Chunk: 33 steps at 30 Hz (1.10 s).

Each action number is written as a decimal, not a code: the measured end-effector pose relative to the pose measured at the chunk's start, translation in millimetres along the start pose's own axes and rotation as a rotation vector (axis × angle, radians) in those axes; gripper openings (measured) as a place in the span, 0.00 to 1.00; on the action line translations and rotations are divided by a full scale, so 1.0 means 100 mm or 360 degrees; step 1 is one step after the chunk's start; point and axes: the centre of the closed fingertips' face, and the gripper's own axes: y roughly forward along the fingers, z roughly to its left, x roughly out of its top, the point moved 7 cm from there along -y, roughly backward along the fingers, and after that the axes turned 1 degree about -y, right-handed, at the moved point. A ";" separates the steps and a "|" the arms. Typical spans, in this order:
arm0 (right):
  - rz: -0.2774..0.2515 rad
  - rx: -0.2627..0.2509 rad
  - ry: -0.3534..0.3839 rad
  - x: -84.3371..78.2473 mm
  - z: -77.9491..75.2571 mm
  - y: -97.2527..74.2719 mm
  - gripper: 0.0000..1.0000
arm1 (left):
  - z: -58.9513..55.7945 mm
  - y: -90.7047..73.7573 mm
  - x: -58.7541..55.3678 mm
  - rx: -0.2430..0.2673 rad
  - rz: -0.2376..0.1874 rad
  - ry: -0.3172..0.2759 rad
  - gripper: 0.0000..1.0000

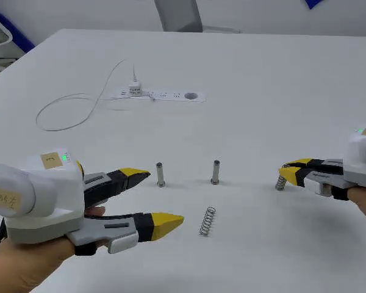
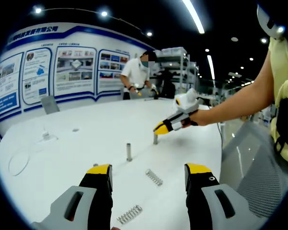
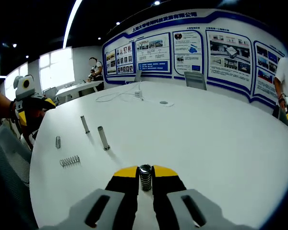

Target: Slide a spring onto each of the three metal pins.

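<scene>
Two bare metal pins [image 1: 160, 174] [image 1: 215, 172] stand upright mid-table. A loose spring [image 1: 207, 221] lies in front of them. My left gripper [image 1: 155, 198] is open at the lower left, its yellow tips just left of the nearer pin. From the left gripper view its jaws [image 2: 149, 170] frame that spring [image 2: 154, 177], and a second spring [image 2: 129, 214] lies close between them. My right gripper [image 1: 287, 174] is shut on a third spring [image 1: 281, 181] that stands on the table. In the right gripper view that spring [image 3: 145, 177] shows a round metal top inside its coil.
A white power strip [image 1: 171, 96] with a looping cable [image 1: 73, 107] lies farther back on the white table [image 1: 262, 91]. A chair [image 1: 178, 15] stands behind the far edge. In the left gripper view a person [image 2: 137, 76] stands beyond the table.
</scene>
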 end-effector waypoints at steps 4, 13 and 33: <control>0.0022 -0.0005 -0.0015 -0.02 0.01 -0.02 0.12 | 0.01 -0.01 0.00 -0.0001 0.0000 0.0002 0.62; 0.0067 -0.0012 0.0004 -0.06 0.00 -0.08 0.17 | 0.02 -0.02 -0.01 0.0003 -0.0004 0.0001 0.62; 0.0044 0.0056 -0.0055 -0.07 0.25 -0.36 0.20 | -0.06 -0.01 0.00 -0.0016 -0.0010 0.0011 0.62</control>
